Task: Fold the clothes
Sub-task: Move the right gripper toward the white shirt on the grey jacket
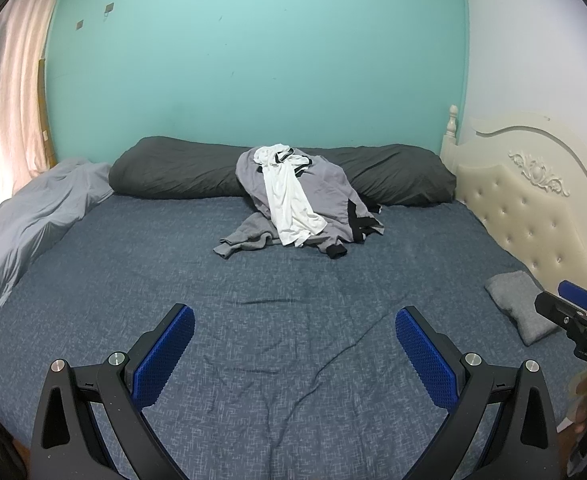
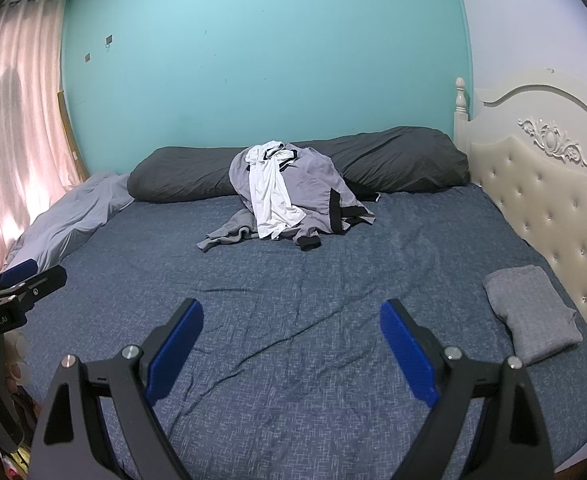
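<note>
Both grippers, left gripper [image 1: 294,354] and right gripper [image 2: 291,346], hover spread wide and empty; the clothes pile [image 1: 293,200] waits mid-frame on the bed [image 1: 293,360] (one folded grey garment [image 2: 531,316] lower right). Next, likely: reach in, pick one garment.

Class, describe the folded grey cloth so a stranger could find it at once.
Start at the cream headboard along the bed's right side. Below it, on the blue sheet, lies the folded grey cloth. Unlike the rumpled clothes pile by the dark pillow, it is a neat flat rectangle, alone.
</note>
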